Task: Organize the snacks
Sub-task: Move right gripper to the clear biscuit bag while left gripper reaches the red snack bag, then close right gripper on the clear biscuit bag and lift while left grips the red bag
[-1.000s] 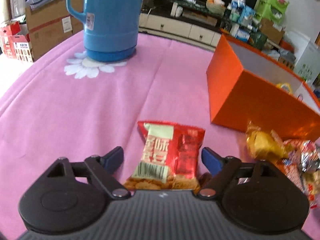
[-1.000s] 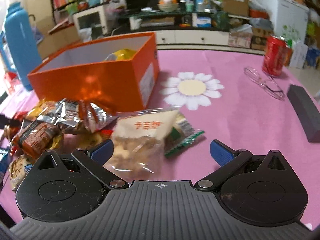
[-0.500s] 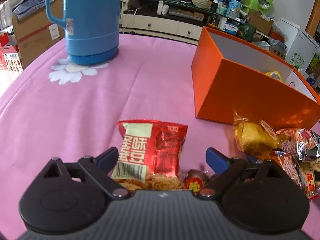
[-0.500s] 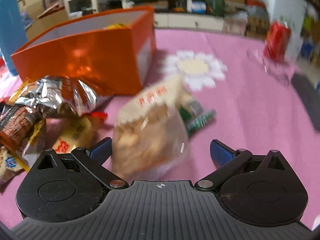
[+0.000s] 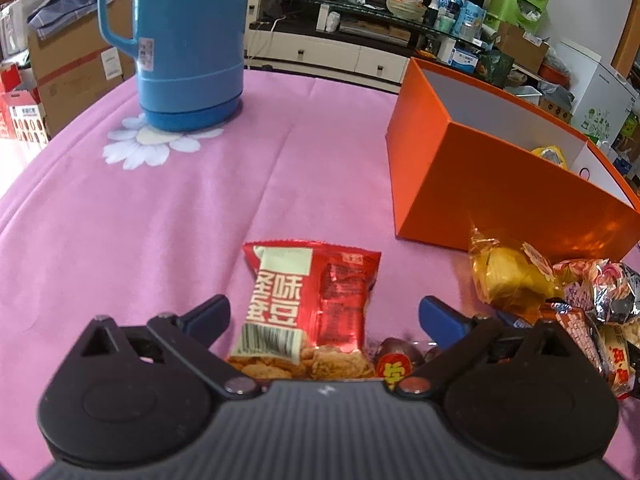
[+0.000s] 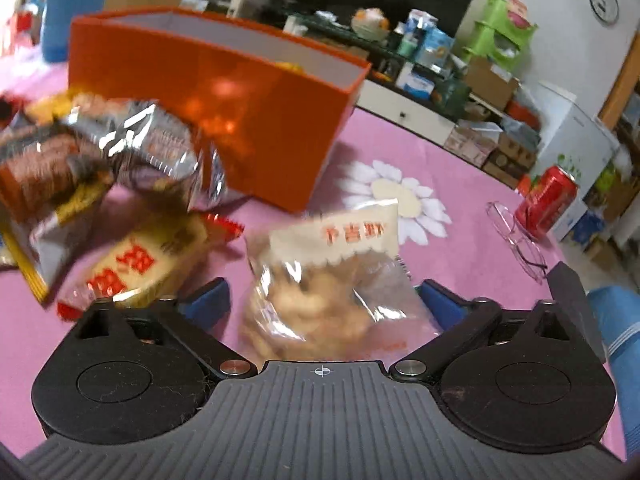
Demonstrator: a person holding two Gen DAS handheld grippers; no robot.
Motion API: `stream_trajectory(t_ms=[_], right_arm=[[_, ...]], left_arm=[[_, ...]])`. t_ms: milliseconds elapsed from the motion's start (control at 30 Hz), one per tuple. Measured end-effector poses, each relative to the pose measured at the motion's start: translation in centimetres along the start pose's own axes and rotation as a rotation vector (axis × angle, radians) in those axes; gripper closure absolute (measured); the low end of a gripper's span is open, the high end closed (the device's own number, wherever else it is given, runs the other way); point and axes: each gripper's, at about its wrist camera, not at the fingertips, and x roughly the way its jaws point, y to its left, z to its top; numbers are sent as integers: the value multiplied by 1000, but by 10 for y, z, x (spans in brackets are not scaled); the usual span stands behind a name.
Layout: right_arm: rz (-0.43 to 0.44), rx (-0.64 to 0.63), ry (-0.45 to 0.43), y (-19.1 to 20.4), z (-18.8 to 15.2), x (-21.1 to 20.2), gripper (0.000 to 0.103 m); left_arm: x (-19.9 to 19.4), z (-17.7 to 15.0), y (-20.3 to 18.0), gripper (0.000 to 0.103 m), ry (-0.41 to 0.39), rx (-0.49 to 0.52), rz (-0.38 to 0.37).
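A red snack packet (image 5: pixel 312 304) lies flat on the pink tablecloth between the fingers of my left gripper (image 5: pixel 325 312). Its jaws are opening and neither pad touches the packet. In the right wrist view a clear packet with a cream top (image 6: pixel 332 280) lies between the fingers of my right gripper (image 6: pixel 324 298). Those jaws are closing, with a gap still showing at the left pad. The orange box (image 5: pixel 500 192), open at the top, stands just behind both packets and holds a yellow snack; the same orange box (image 6: pixel 224 112) shows in the right wrist view.
A pile of snacks (image 5: pixel 600 292) with a yellow packet (image 5: pixel 508 280) lies in front of the box; the right wrist view shows a silver packet (image 6: pixel 152 140) and a yellow-red packet (image 6: pixel 136 264). A blue thermos (image 5: pixel 188 40) stands far left. A red can (image 6: pixel 548 200) and glasses (image 6: pixel 516 240) sit right.
The left jaws have spread wider around the red packet. The right gripper has rolled and shifted, its jaws have narrowed a little, and the clear packet now sits centred between them.
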Motion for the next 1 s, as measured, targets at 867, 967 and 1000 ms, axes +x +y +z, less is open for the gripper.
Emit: stream_trajectory(t_ms=[867, 967, 1000], right_arm=[[166, 331, 96, -22, -19, -1, 17], [163, 331, 84, -25, -19, -3, 38], [165, 338, 81, -27, -19, -6, 43]], left_arm=[[16, -1, -1, 25, 30, 80, 86], [11, -2, -8, 49, -2, 132, 96], [10, -3, -8, 49, -10, 134, 103]])
